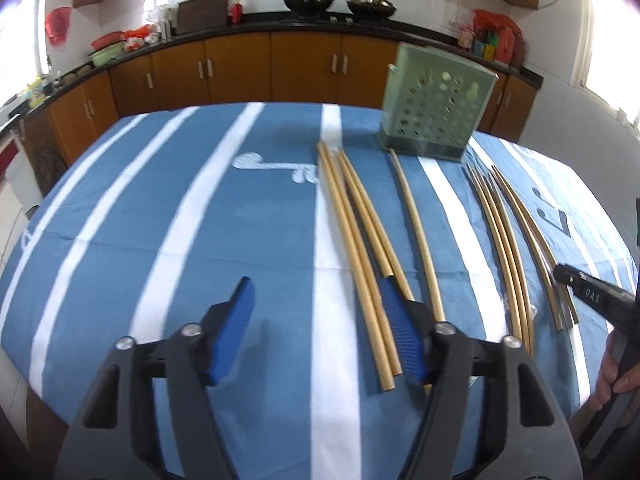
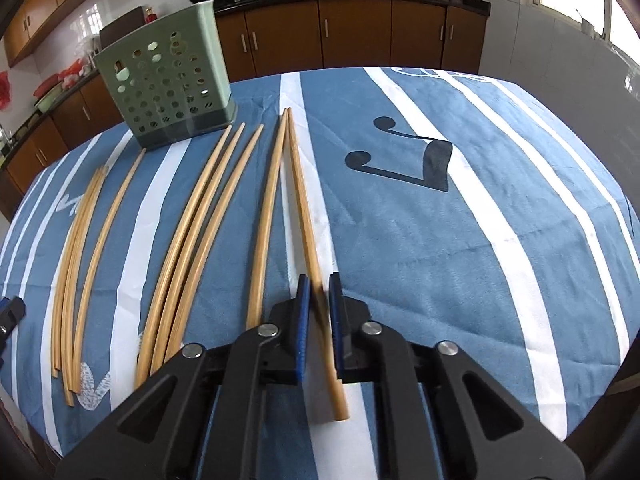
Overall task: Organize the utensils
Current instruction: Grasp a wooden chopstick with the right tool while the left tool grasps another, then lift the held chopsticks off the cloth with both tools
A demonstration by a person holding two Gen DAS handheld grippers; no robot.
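Several wooden chopsticks lie in groups on the blue striped tablecloth (image 1: 200,240). A green perforated utensil holder (image 1: 436,112) stands upright at the far side; it also shows in the right wrist view (image 2: 168,84). My left gripper (image 1: 320,304) is open and empty, its right finger over the leftmost group of chopsticks (image 1: 352,240). My right gripper (image 2: 319,296) straddles the rightmost chopstick (image 2: 308,224), its blue pads close on either side; the stick still rests on the cloth. Its neighbour (image 2: 268,208) lies just left. The right gripper's tip (image 1: 576,280) shows in the left wrist view.
A three-stick group (image 2: 200,216), a single stick (image 2: 108,216) and a thin bundle (image 2: 76,248) lie to the left. Brown kitchen cabinets (image 1: 240,64) and a dark counter with woks run behind the table. The table's near edge is just below both grippers.
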